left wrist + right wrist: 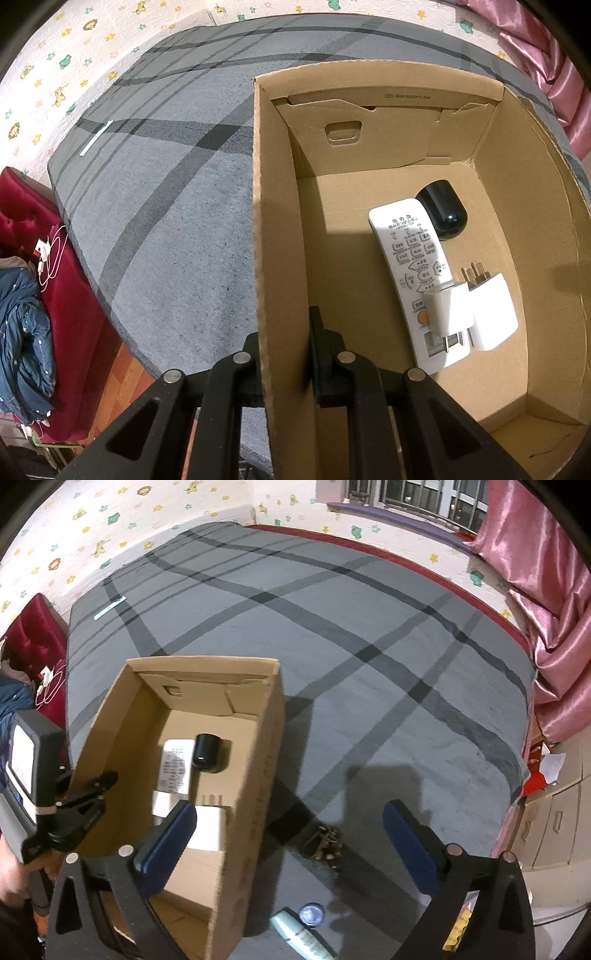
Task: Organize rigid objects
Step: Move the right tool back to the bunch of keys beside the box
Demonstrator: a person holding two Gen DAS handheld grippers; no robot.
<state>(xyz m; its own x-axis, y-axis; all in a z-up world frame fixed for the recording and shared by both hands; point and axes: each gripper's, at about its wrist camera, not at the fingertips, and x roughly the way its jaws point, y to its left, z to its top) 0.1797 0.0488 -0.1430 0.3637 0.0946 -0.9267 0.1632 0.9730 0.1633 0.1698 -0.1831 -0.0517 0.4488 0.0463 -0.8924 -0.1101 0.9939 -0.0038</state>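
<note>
An open cardboard box (369, 147) stands on a grey striped bed cover (166, 221). My left gripper (284, 350) is shut on the box's left wall, one finger outside and one inside. On the box floor lie a white remote (406, 258), a black rounded device (443, 210) at its far end, and two white plug adapters (491, 314), one resting on the remote. My right gripper (288, 819) stands wide open and holds nothing, above the box's right wall (255, 775). On the cover to the right of the box lies a small brass-coloured metal piece (325, 843).
A pale green tube (303, 938) and a small round blue cap (311, 914) lie near the bed's near edge. A red padded bench (22, 221) with white cables and blue clothing sits to the left. Pink curtains (546, 609) and drawers (554, 827) are on the right.
</note>
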